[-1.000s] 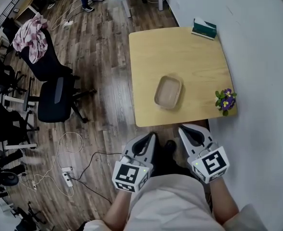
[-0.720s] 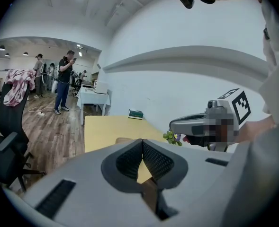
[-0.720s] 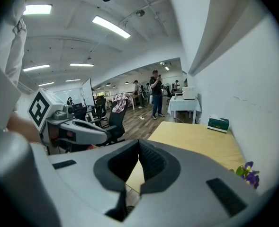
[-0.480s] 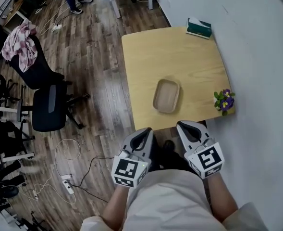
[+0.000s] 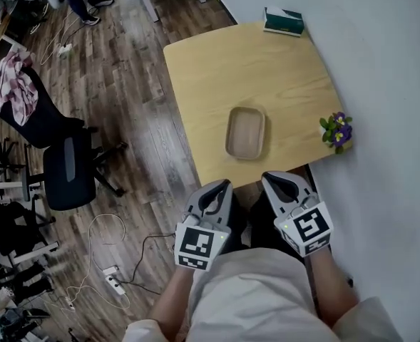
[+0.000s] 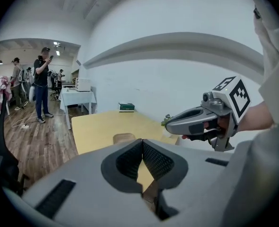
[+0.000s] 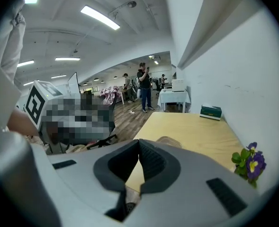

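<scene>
— How do the two stand?
— The left hand-held gripper (image 5: 215, 191) and the right hand-held gripper (image 5: 279, 184) have their ribbed dark jaws pressed together with nothing between, just short of the pale wooden desk (image 5: 224, 70).
— And the tray?
— The shallow beige tray (image 5: 246, 132), a rounded rectangle, lies near that edge, apart from both.

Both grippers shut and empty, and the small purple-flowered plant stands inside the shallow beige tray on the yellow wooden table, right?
No: the small purple-flowered plant stands at the right edge of the yellow wooden table, apart from the shallow beige tray; the head view shows it. The rest holds.
</scene>
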